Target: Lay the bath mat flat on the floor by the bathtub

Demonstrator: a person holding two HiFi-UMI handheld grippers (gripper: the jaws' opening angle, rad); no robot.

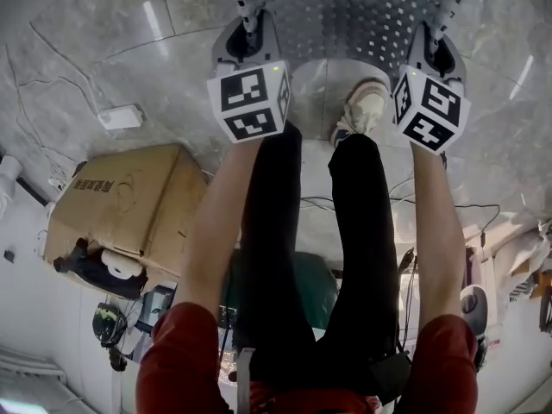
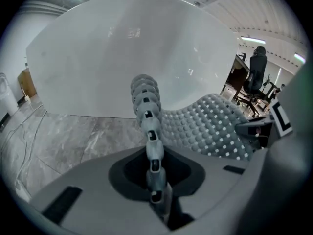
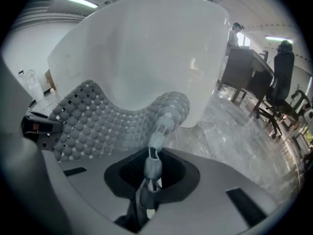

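The bath mat point(image 1: 362, 15) is grey, covered in round bumps and small holes, and hangs stretched between my two grippers above the marble floor. My left gripper point(image 1: 248, 28) is shut on the mat's left edge point(image 2: 149, 131), which runs up out of the jaws point(image 2: 155, 180). My right gripper point(image 1: 438, 33) is shut on the mat's other edge point(image 3: 161, 126), pinched in its jaws point(image 3: 150, 180). The rest of the mat point(image 3: 107, 121) sags between them. The white bathtub point(image 2: 122, 58) stands close in front, and its wall point(image 3: 146, 48) fills the right gripper view.
A cardboard box point(image 1: 121, 201) and a white adapter point(image 1: 121, 116) with cables lie on the floor at left. The person's shoe point(image 1: 366, 106) stands just below the mat. An office chair point(image 2: 257, 75) and a desk point(image 3: 244, 70) stand to the tub's right.
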